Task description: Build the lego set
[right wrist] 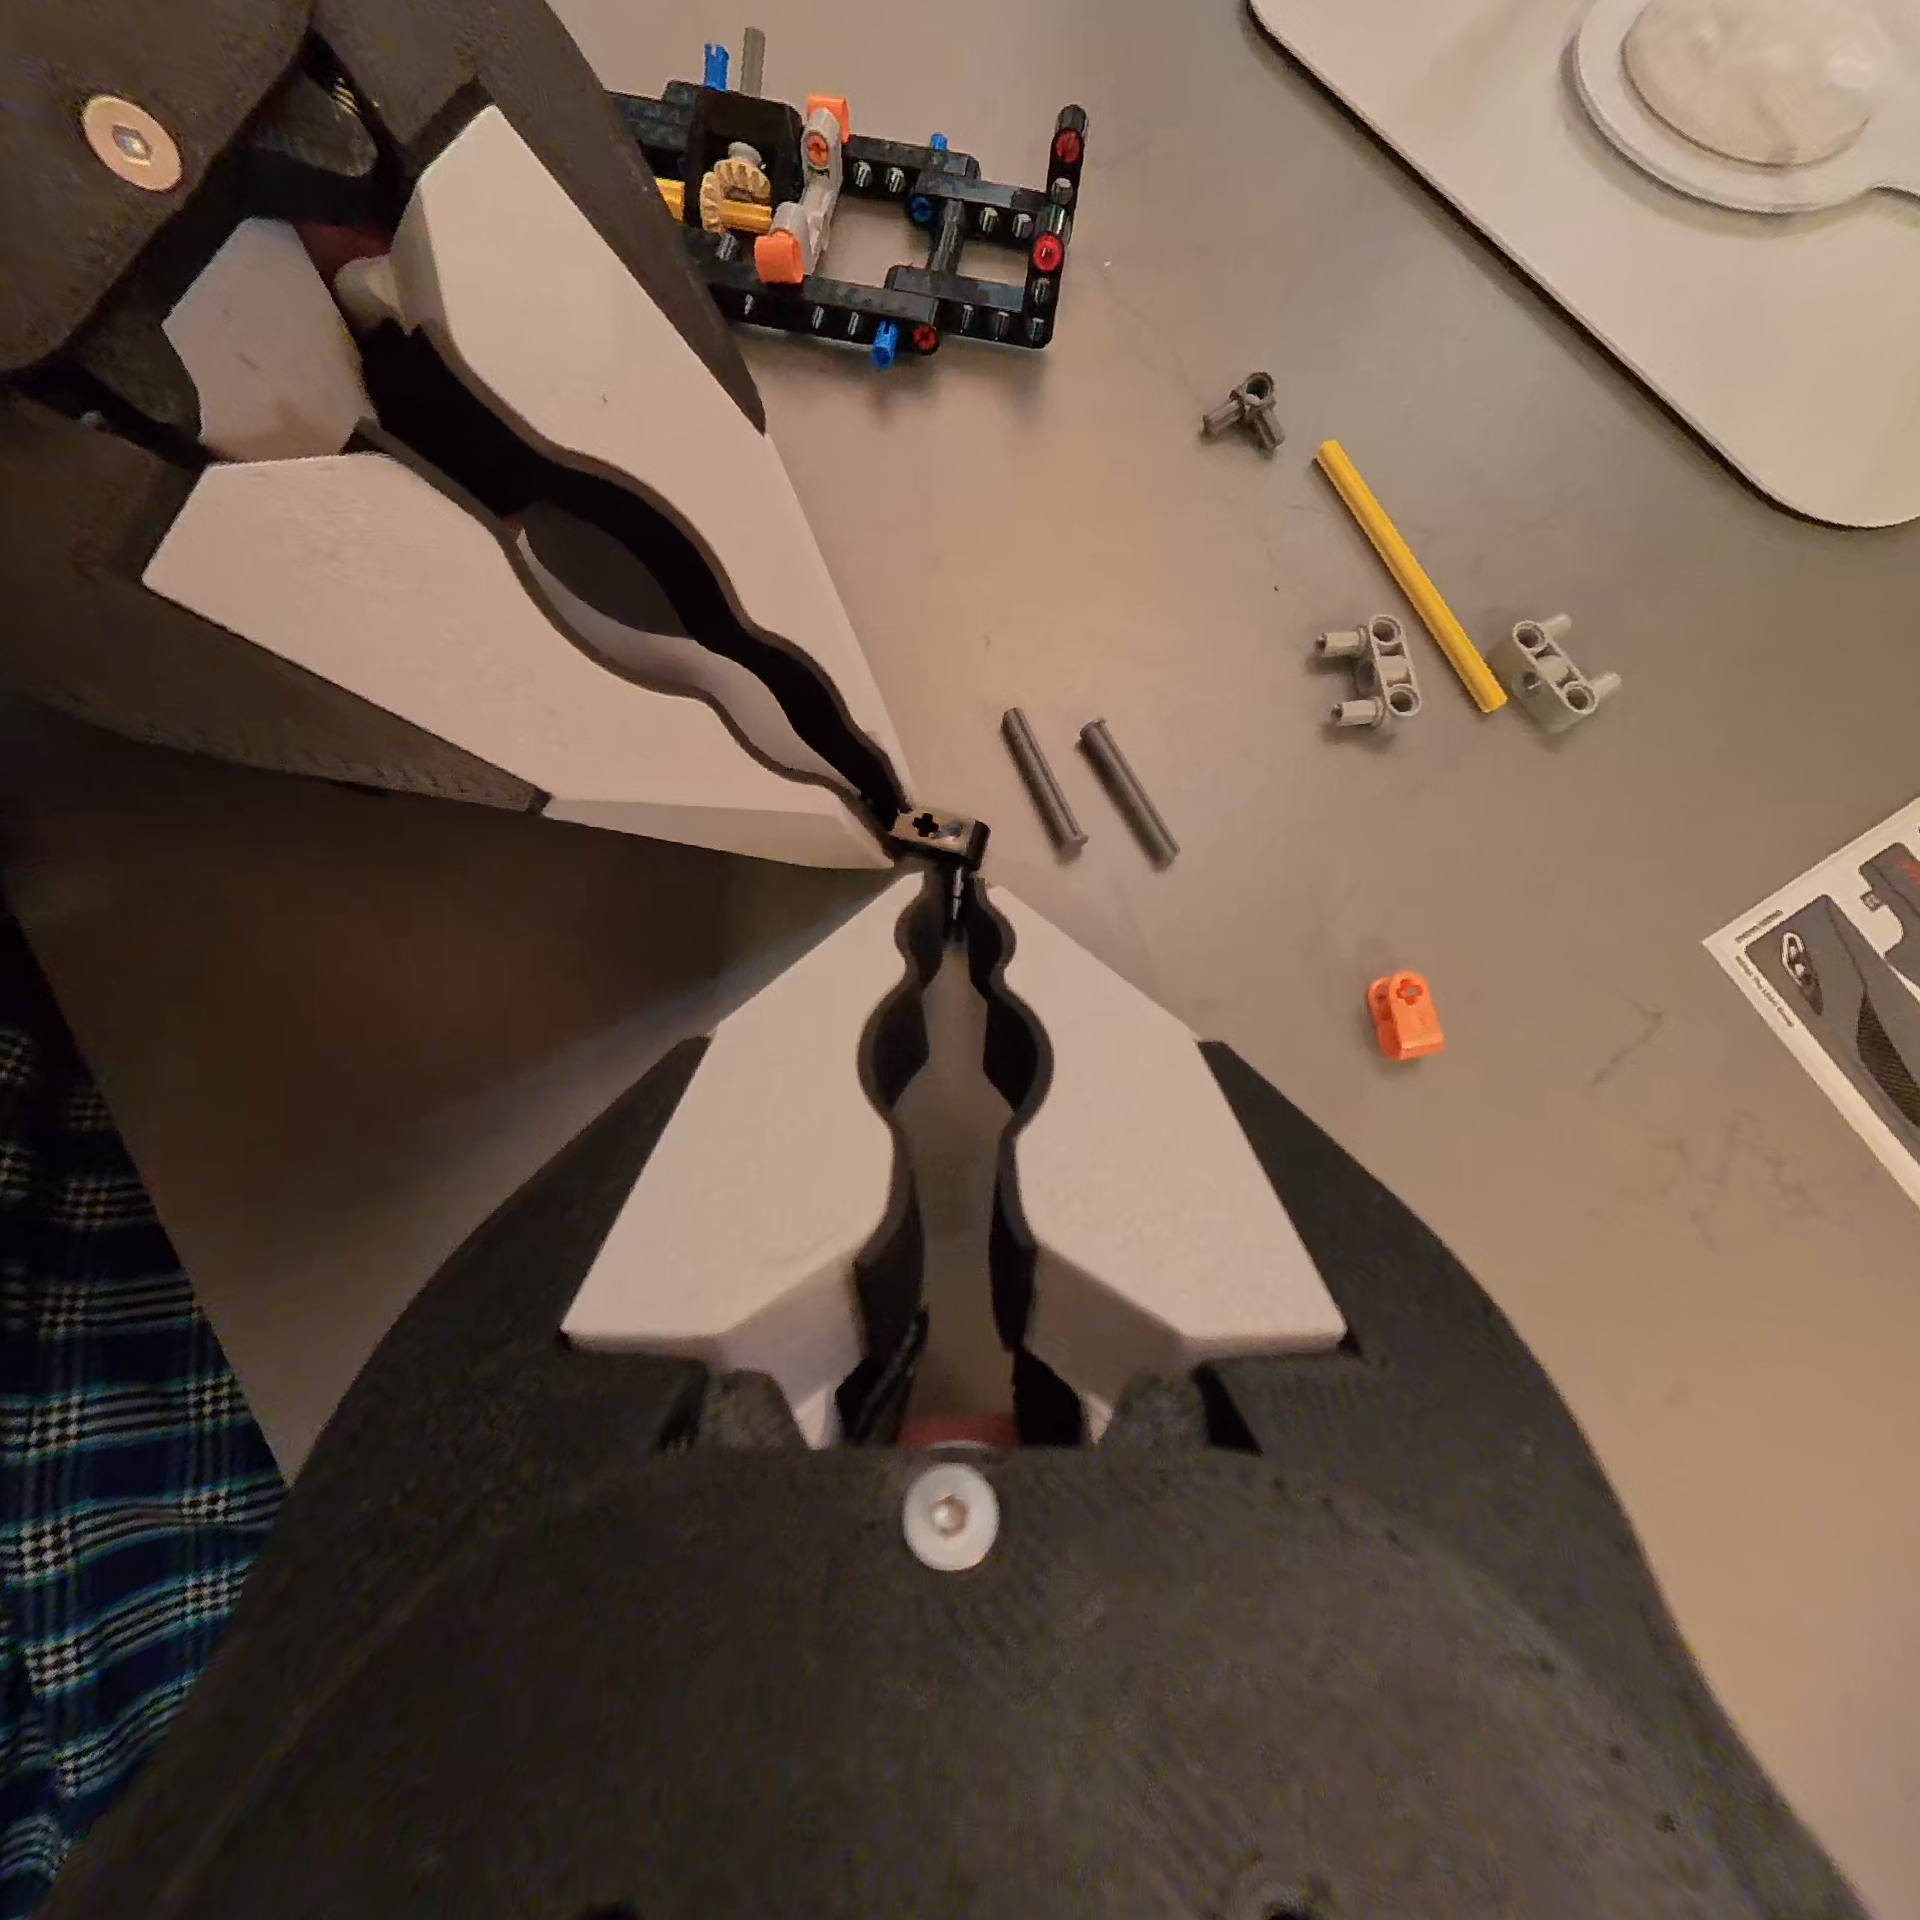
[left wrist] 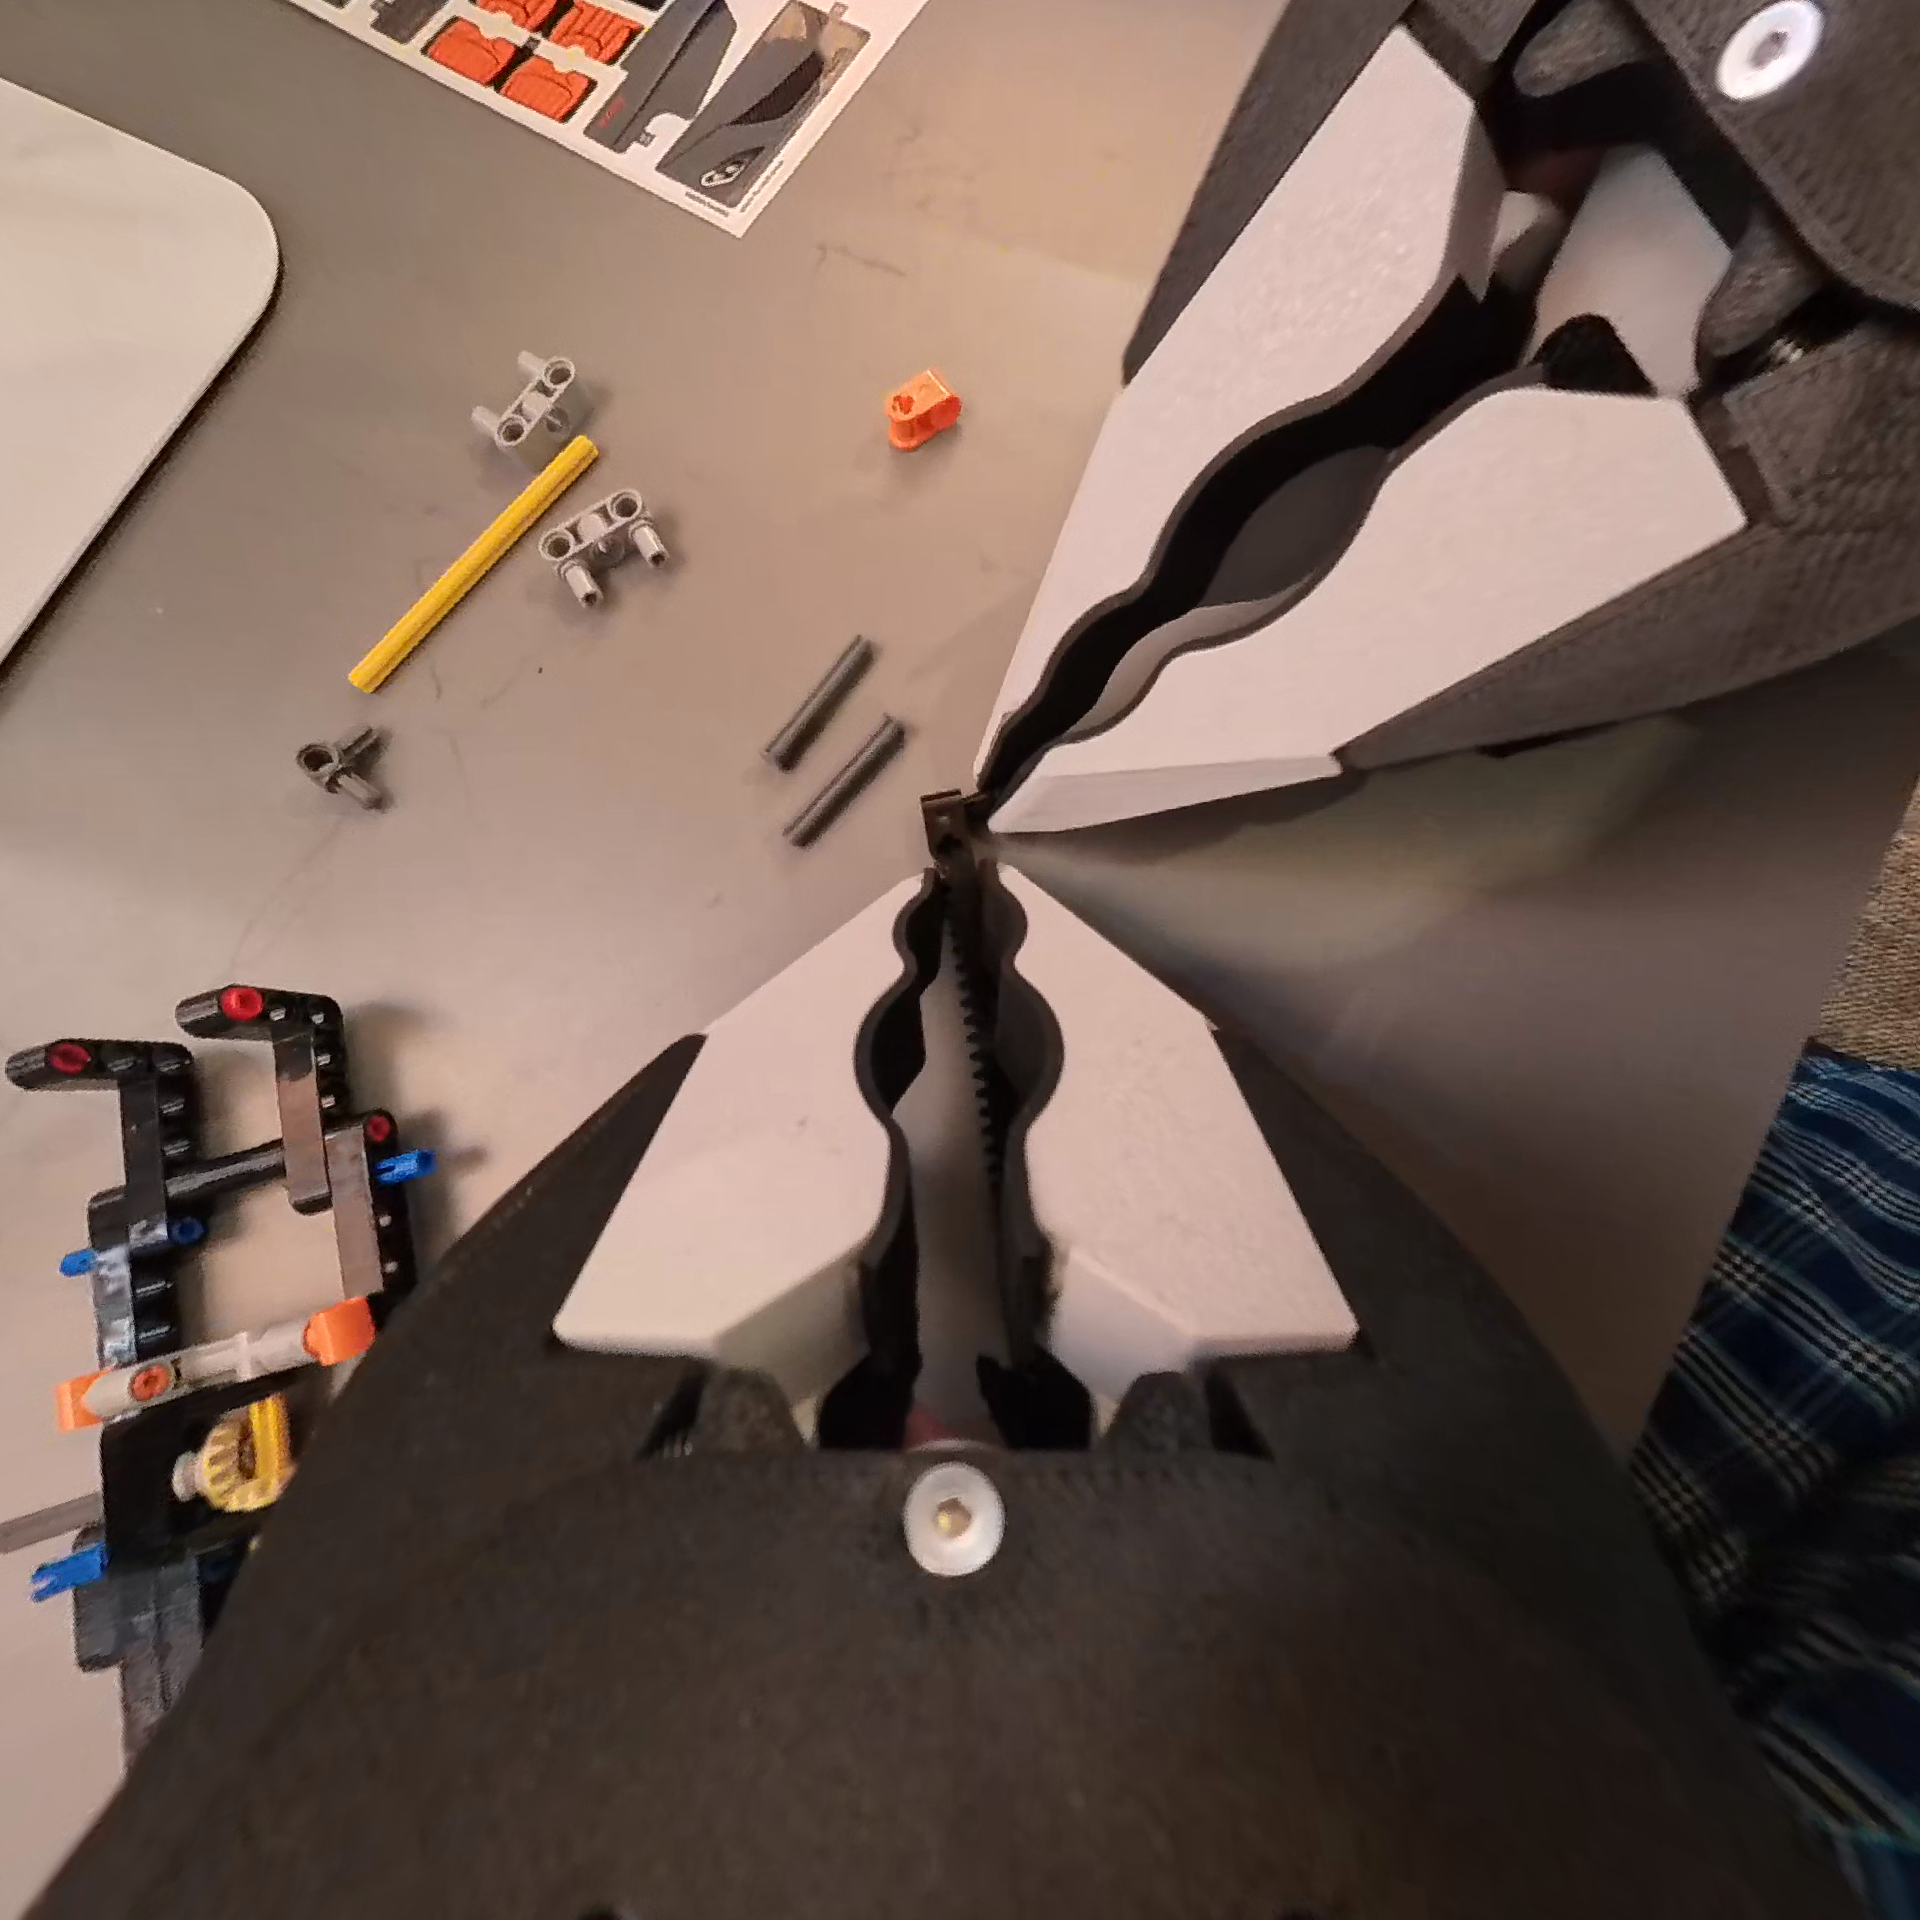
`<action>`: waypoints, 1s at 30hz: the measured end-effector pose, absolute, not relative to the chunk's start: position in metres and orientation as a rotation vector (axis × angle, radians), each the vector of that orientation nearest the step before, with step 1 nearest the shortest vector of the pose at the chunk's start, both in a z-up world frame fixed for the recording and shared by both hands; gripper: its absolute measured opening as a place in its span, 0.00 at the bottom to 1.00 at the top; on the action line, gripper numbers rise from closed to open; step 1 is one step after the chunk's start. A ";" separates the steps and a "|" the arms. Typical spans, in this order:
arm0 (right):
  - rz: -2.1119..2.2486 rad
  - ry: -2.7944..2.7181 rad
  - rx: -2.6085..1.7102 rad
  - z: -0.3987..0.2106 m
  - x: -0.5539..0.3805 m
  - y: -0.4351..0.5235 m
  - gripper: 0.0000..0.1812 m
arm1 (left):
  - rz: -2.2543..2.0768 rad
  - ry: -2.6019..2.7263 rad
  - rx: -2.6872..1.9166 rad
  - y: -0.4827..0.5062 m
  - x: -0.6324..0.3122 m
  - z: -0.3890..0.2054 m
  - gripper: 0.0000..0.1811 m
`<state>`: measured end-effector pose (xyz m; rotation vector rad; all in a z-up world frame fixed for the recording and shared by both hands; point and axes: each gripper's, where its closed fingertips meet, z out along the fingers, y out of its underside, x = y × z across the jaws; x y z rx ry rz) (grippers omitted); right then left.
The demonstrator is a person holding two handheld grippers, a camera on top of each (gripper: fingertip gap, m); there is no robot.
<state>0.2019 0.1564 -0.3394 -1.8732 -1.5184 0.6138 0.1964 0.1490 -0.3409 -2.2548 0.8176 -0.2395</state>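
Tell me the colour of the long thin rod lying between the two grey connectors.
Yellow rod; clearest in the right wrist view.

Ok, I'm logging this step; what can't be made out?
- Small black part in right tool: shape hidden between fingertips, right wrist view.
- Black toothed plastic rack: rear end buried inside left tool, left wrist view.
- Black beam assembly: partly behind left tool, both views.

grey table (left wrist: 644,831), white mat (right wrist: 1621,312) (rounded corner), plaid cloth (left wrist: 1787,1351)
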 end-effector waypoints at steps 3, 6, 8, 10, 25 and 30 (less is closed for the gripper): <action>0.582 -1.508 -1.870 -0.340 0.202 0.158 0.01 | -0.222 0.826 -2.248 0.149 0.197 -0.341 0.03; 0.562 -1.502 -1.868 -0.340 0.202 0.158 0.01 | -0.250 0.807 -2.251 0.149 0.197 -0.341 0.03; 0.535 -1.492 -1.865 -0.340 0.202 0.158 0.00 | -0.230 0.815 -2.245 0.149 0.197 -0.341 0.03; 0.508 -1.491 -1.852 -0.340 0.202 0.159 0.00 | -0.227 0.813 -2.244 0.149 0.197 -0.341 0.03; 0.502 -1.526 -1.812 -0.339 0.197 0.160 0.02 | -0.183 0.817 -2.217 0.152 0.194 -0.341 0.03; 0.680 -1.660 -1.677 -0.325 0.206 0.153 0.10 | -0.299 0.940 -2.192 0.143 0.202 -0.341 0.03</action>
